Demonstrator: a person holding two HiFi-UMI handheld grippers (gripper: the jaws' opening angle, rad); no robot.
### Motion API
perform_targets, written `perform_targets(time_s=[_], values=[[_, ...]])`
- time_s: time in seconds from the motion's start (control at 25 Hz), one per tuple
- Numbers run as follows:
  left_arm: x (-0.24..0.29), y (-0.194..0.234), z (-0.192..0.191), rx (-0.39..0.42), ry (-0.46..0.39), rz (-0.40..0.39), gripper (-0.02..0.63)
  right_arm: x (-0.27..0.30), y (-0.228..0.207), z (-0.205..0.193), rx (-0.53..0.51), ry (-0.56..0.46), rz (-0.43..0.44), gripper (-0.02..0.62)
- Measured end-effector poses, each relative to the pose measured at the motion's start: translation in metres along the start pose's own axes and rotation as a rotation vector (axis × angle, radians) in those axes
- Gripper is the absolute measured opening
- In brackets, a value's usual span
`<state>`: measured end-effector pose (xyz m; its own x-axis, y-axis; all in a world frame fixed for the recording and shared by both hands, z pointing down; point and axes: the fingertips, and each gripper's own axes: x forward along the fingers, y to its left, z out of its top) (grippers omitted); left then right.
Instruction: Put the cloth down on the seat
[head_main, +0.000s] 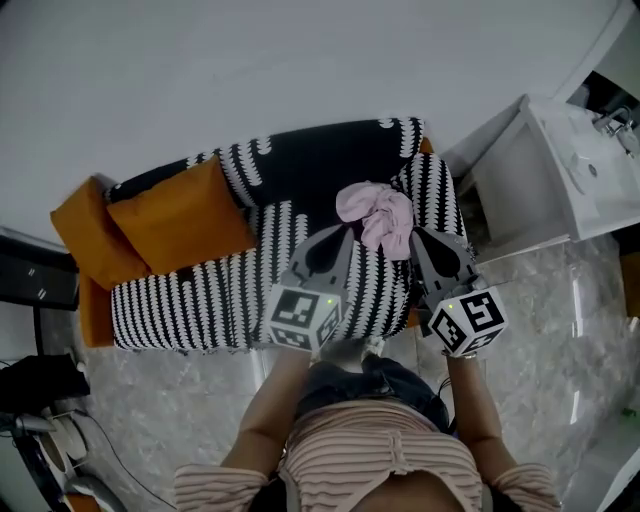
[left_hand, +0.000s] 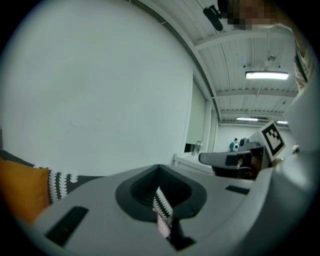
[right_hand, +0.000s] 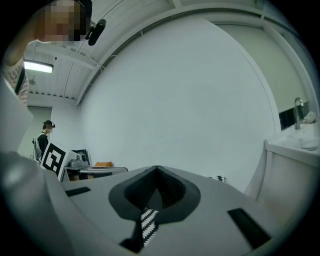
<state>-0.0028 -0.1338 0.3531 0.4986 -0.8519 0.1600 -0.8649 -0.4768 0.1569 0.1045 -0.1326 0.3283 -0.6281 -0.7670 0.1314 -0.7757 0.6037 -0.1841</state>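
Head view: you couldn't tell if the left gripper or right gripper actually touched the cloth; both tips ended right at its edges. In both gripper views the jaw bodies blocked nearly everything below. Only a thin slit showed through, w/ black-and-white cover behind it, plus a pale pink sliver on the left one.

Your left gripper was fully closed, w/ nothing visibly clamped. Right gripper: jaws together too, empty.

The cloth lay bunched on the seat btw the two tips, right of the orange cushion.
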Motion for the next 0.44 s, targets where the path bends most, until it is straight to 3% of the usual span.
perform_targets(time_s=[0.44], values=[[0.000,-0.009,0.003,-0.001,-0.016,0.016,0.012,-0.012,-0.004,0.017,-0.012,-0.046,0.027,0.008]])
